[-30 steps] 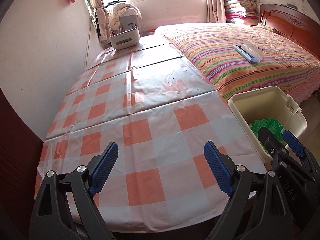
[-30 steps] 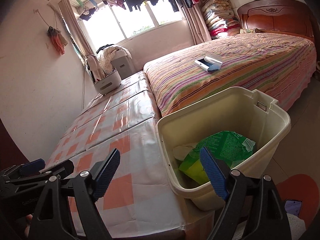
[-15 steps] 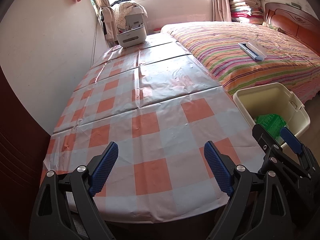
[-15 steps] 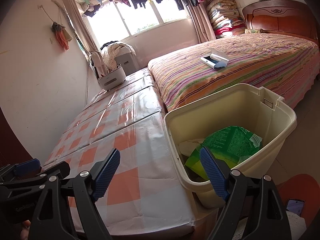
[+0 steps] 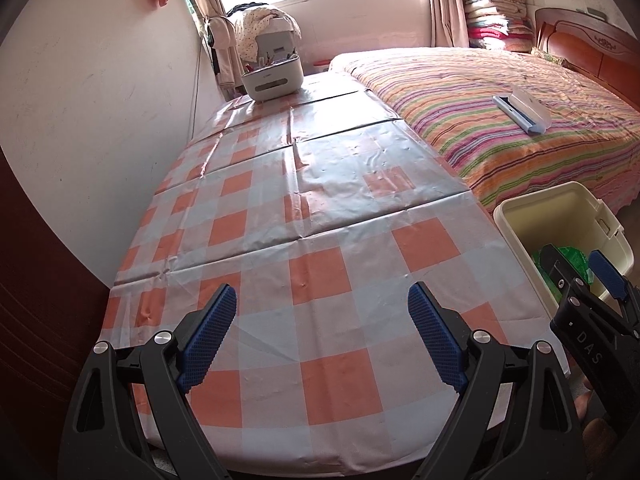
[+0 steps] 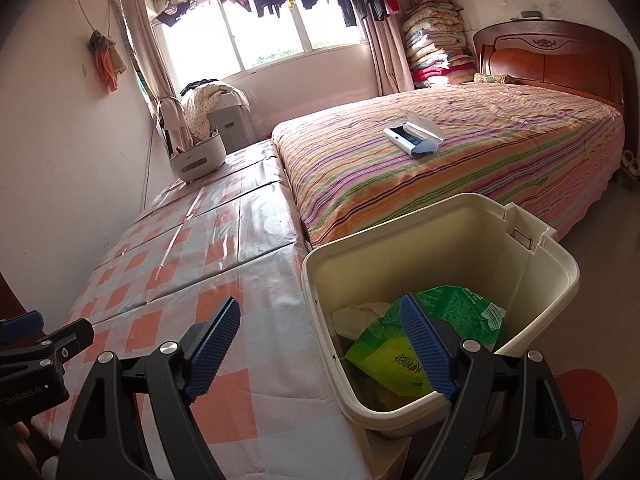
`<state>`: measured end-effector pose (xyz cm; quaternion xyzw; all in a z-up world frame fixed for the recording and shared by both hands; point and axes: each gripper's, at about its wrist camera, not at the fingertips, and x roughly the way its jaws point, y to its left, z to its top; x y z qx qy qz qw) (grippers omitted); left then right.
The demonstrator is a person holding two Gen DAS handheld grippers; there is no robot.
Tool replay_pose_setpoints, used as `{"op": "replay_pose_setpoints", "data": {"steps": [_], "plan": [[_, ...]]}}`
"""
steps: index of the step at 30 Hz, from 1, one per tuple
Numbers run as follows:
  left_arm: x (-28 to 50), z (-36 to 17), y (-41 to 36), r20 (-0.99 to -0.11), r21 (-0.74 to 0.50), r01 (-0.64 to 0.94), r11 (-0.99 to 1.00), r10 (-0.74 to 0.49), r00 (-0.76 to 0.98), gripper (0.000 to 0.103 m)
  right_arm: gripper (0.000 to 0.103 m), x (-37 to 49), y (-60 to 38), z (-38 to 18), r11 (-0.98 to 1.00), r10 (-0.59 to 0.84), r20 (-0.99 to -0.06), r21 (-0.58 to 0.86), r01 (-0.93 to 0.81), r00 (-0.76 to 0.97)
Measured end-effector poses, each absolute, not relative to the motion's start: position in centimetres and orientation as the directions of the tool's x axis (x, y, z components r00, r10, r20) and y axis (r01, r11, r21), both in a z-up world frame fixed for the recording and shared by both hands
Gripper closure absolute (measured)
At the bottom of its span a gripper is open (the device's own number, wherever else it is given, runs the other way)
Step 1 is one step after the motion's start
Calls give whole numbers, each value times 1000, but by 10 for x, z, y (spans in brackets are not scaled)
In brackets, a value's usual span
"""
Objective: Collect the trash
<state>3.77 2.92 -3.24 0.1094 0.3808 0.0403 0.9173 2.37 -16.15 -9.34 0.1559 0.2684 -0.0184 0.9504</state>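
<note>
The left gripper (image 5: 322, 338) has its fingers spread wide with nothing between them, and only bare checked tablecloth (image 5: 320, 264) lies under and ahead of the pads. The right gripper (image 6: 324, 344) is just as wide and just as empty; its right finger (image 6: 426, 346) hangs over the cream bin (image 6: 532, 248), its left finger over the table edge. Below that right finger, inside the bin, lie a green and yellow snack bag (image 6: 400, 354) and a pale crumpled scrap (image 6: 358, 318).

No loose trash shows on the cloth, so the collecting looks close to finished. The step worth doing well is a check: sweep both views along the table before moving on. Far beyond the fingers stands a white organiser (image 5: 272, 80), and to the right a flat case (image 5: 524, 114) rests on the striped bed (image 5: 500, 92). Neither looks like litter, so I would leave them.
</note>
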Motion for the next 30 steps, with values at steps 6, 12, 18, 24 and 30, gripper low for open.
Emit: {"op": "replay_pose_setpoints", "data": {"steps": [6,12,18,24,30], "plan": [[40,-24,28,-668,219,3,976,148,730,17,23,30,-163,-97,947,54,-516,299,121,855],[44,-20,28,-669,198,-2,980,137,731,17,23,31,-165,-98,945,65,-511,308,112,857],[48,-17,24,-665,204,-7,979,144,733,17,23,39,-167,-96,940,92,-518,328,98,851],[53,-19,22,-663,210,-11,978,150,734,17,23,48,-169,-94,942,98,-522,324,91,848],[61,-26,24,-678,203,-12,979,149,720,17,23,52,-168,-102,938,113,-532,336,86,839]]}}
